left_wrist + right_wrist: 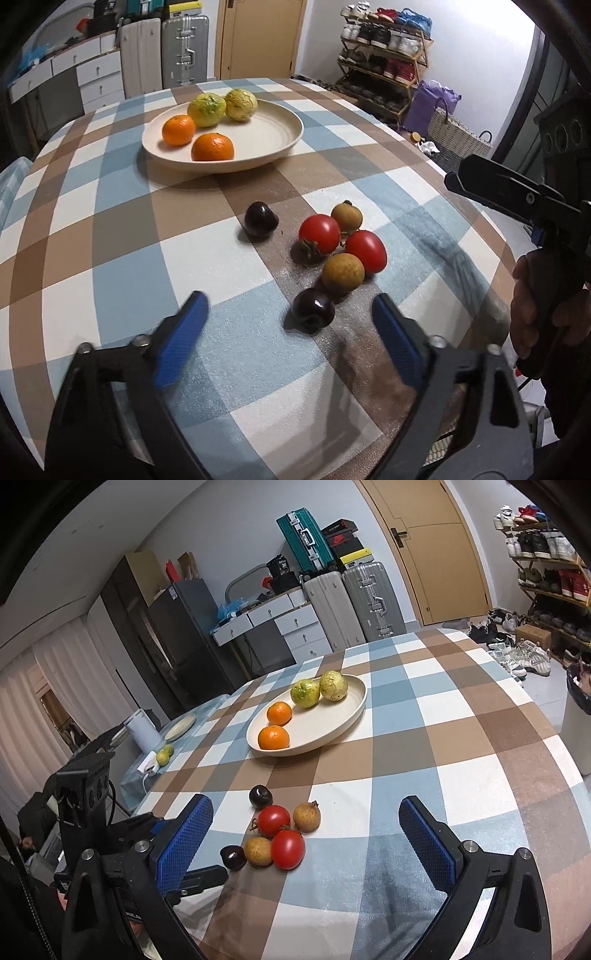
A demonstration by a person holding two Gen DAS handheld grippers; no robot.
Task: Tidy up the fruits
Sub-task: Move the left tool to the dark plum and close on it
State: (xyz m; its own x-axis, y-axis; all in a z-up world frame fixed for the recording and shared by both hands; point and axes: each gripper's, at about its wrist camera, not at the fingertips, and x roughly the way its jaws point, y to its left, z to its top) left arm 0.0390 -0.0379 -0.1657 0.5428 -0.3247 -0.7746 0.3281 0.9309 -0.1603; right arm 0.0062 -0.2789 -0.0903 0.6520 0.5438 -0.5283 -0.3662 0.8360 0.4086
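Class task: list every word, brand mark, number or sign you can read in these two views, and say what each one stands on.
No word reads clearly in either view.
Red swoosh mark, no letters: on the black shoebox above the suitcases.
White marking, perhaps digits, too blurred to read: on the black item on the drawer unit.
Blue sticker, too small to read: on the grey fridge.

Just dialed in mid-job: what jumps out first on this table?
The cream plate at the far side of the checked tablecloth, holding two oranges and two yellow-green fruits. Nearer, loose on the cloth, lies a tight cluster of two red tomatoes, two brown longans and two dark cherries. The open left claw frames the nearest cherry without touching it.
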